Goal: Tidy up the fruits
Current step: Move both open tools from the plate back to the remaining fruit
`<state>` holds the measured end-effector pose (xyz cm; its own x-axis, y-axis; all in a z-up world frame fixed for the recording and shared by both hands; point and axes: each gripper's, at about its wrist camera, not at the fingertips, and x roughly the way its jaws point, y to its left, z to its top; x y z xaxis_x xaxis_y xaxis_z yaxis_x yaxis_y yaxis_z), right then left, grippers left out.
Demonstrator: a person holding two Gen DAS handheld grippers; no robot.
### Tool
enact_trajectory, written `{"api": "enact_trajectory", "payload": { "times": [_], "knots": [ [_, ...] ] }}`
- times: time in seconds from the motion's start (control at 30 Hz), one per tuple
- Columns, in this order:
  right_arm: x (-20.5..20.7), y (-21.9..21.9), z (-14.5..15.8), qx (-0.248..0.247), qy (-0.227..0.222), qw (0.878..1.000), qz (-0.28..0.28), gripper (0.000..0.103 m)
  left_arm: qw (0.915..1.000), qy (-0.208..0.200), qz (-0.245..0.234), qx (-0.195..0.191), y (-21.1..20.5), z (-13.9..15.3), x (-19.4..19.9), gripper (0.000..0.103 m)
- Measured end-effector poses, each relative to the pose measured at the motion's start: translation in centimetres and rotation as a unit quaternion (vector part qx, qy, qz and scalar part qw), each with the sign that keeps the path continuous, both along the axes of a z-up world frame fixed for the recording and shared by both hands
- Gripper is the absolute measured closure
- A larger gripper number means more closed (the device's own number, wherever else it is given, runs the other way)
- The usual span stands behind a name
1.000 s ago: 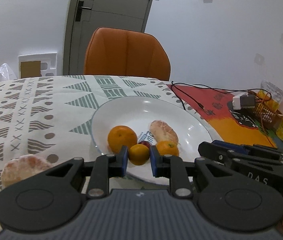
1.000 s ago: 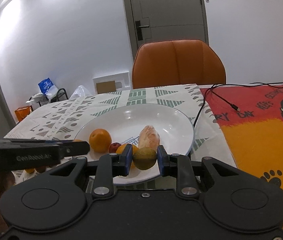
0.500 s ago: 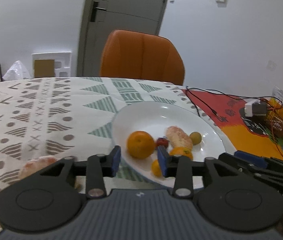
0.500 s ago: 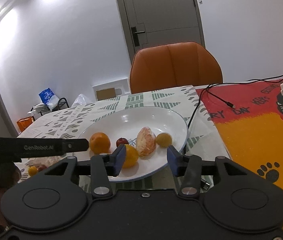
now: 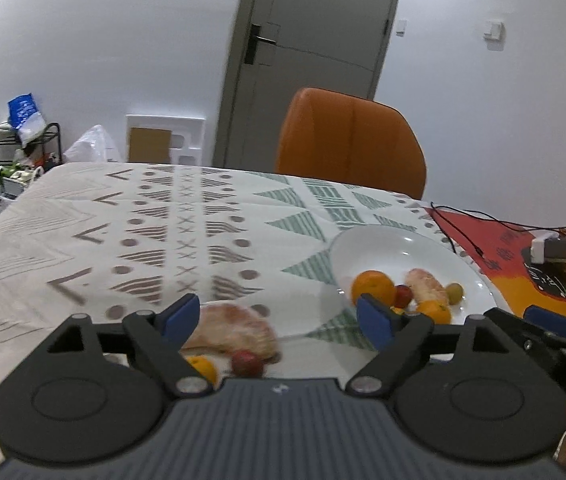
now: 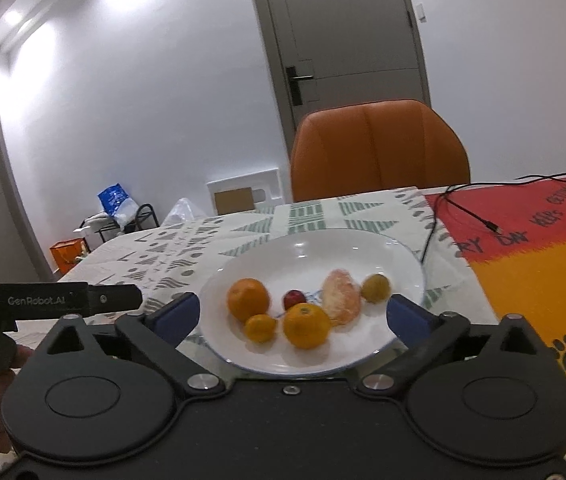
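6 fruits lie in the white plate [image 6: 407, 256], seen from the right wrist: a large orange [image 6: 248, 298], a small orange [image 6: 260, 327], a middle orange [image 6: 306, 326], a red fruit [image 6: 294, 299], a peeled citrus piece [image 6: 341, 298] and a yellow-green fruit [image 6: 376, 287]. All 6 rest apart from the right gripper [image 6: 293, 316], whose jaws have just been opening and now stand at their widest, empty, framing the near rim of the plate. The plate sits on the patterned cloth of the bench [image 6: 243, 232], just beside an orange-and-red mat [image 6: 523, 264].

3 fruits remain off the plate, seen from the left wrist: a peeled segment [image 5: 235, 330], a small red fruit [image 5: 246, 363] and a small orange fruit [image 5: 203, 366], all on the cloth to the left of the plate [image 5: 423, 248], near the left gripper [image 5: 279, 316]. Its jaws have likewise just been opening; they stand wide and hold nothing, the segment lying between the blue pads but not pressed by them. This view is blurred, so exact contact among the 3 loose fruits cannot be told.

Judged from this layout, the gathering is well advanced: about 2 thirds of the visible fruit is collected. The left side appears to face the remaining 3 pieces, which still need carrying to the plate.
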<state>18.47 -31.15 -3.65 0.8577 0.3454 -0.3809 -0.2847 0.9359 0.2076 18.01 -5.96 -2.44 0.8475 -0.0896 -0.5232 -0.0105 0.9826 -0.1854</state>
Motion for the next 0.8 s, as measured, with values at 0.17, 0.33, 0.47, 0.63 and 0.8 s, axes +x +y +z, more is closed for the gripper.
{"api": "enact_trajectory", "payload": {
  "times": [0.17,0.33,0.47,0.63,0.8],
  "knots": [
    [-0.7,1.2,0.3,0.002,-0.003,1.000,0.011,0.000,0.9999,-0.005,0.016,0.001,1.6,0.3,-1.7,0.018],
    [-1.5,2.1,0.8,0.000,-0.008,1.000,0.020,0.000,0.9995,-0.011,0.030,-0.003,3.3,0.7,-3.4,0.018],
    [-2.1,3.0,1.3,-0.004,-0.014,0.999,0.032,0.000,0.9992,-0.017,0.037,-0.007,4.5,1.0,-4.6,0.018],
    [-2.5,4.3,1.4,-0.005,-0.012,0.999,0.048,0.000,0.9990,-0.015,0.040,-0.015,5.7,0.5,-5.8,0.018],
    [-2.7,5.5,1.3,-0.013,-0.008,0.998,0.060,0.000,0.9990,-0.006,0.039,-0.022,6.2,-0.5,-6.5,0.018]
  ]
}}
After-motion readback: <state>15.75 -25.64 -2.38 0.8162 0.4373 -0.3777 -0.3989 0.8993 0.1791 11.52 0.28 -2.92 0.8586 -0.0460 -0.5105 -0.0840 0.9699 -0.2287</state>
